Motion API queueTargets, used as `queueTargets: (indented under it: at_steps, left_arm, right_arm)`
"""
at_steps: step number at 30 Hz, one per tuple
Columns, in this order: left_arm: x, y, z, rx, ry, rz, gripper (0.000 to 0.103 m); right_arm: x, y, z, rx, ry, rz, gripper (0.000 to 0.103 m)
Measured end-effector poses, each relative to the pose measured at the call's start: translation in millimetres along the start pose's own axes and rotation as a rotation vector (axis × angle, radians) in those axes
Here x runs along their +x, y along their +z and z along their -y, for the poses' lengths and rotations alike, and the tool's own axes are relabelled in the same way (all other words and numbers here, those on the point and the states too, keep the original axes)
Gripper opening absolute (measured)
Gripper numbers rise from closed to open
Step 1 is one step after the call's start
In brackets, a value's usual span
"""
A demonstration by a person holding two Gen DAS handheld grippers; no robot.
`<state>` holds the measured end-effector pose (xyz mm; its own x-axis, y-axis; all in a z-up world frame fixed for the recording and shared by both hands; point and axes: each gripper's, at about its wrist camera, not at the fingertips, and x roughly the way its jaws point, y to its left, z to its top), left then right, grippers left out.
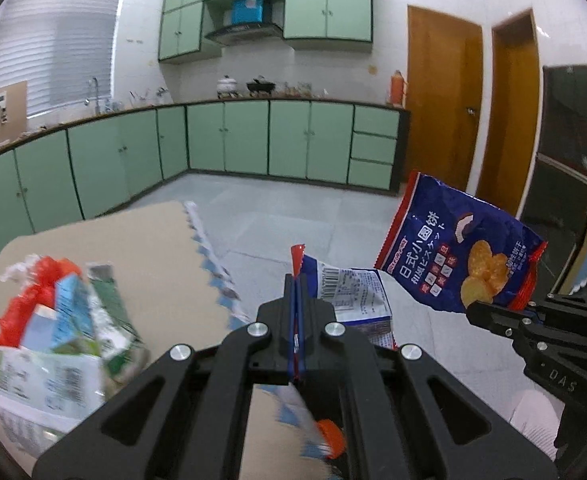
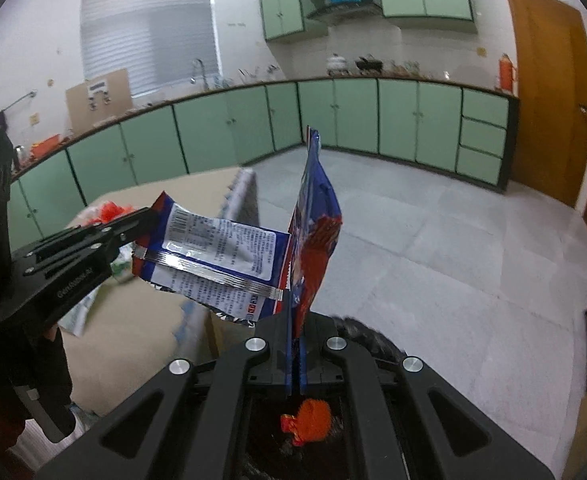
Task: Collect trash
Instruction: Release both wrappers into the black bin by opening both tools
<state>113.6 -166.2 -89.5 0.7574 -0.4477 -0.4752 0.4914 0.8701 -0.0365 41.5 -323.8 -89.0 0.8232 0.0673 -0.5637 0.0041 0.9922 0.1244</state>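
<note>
The crinkled blue-and-red foil snack bag printed with round biscuits [image 1: 459,252] is pinched by its red edge in the right hand-held gripper [image 1: 523,312], jaws clamped tight on it. It stands up and ahead of those fingers, off the counter. Just to its left, a second blue-and-white foil wrapper showing a barcode [image 1: 347,294] is gripped the same way by the left hand-held gripper [image 1: 297,312], fanning out forward and to the right of its closed jaws.

So two wrappers are picked up, one per gripper, and neither is dropped yet. Below the right gripper sits what looks like a dark bag holding one orange-red scrap [image 2: 308,424], probably the destination.

Left of the left gripper, a pile of cartons and red wrappers [image 1: 59,320] lies on the tan counter [image 1: 145,248]; the count is blurred, several at least. That pile remains to be collected.
</note>
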Motion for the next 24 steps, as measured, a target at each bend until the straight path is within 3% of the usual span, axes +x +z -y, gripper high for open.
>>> queueTargets:
  at_steps: [8,18,20,21,24]
  left_arm:
    - [23,-27,18,0.023,-0.016,-0.063,0.0]
    - [49,-32,14,0.011,-0.025,-0.163,0.007]
    - [53,-31,15,0.005,-0.032,-0.177,0.016]
    - [55,-33,14,0.003,-0.032,-0.182,0.028]
    - [57,-32,14,-0.007,-0.04,-0.186,0.038]
  right_arm:
    - [19,-31,25,0.056,-0.036,-0.076,0.002]
    - [53,-43,46,0.134,-0.023,-0.174,0.008]
    - [60,-46,48,0.135,-0.034,-0.194,0.02]
    - [62,-47,49,0.137,-0.037,-0.199,0.027]
    - [62,-52,46,0.132,-0.037,-0.207,0.036]
